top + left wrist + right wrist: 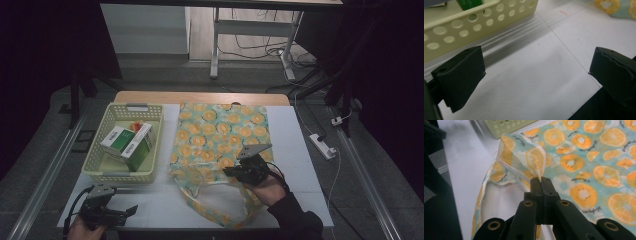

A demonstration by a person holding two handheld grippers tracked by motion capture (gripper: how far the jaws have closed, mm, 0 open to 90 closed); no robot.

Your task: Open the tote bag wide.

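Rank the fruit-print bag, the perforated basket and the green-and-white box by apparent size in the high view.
1. fruit-print bag, largest.
2. perforated basket, clearly smaller in outline.
3. green-and-white box, smallest, lying inside the basket.

A: Occlusions, relative to the basket (102, 170)? The boxes (127, 141) inside: print too small to read. A red item behind them is mostly hidden; identity unclear.

B: In the left gripper view the basket's (461, 27) top is cut off by the frame edge, and a green box (470, 3) shows only a corner.

A: Bag (220, 135) beside the basket?

B: Its near opening is partly covered by the right gripper (235, 172) and hand.
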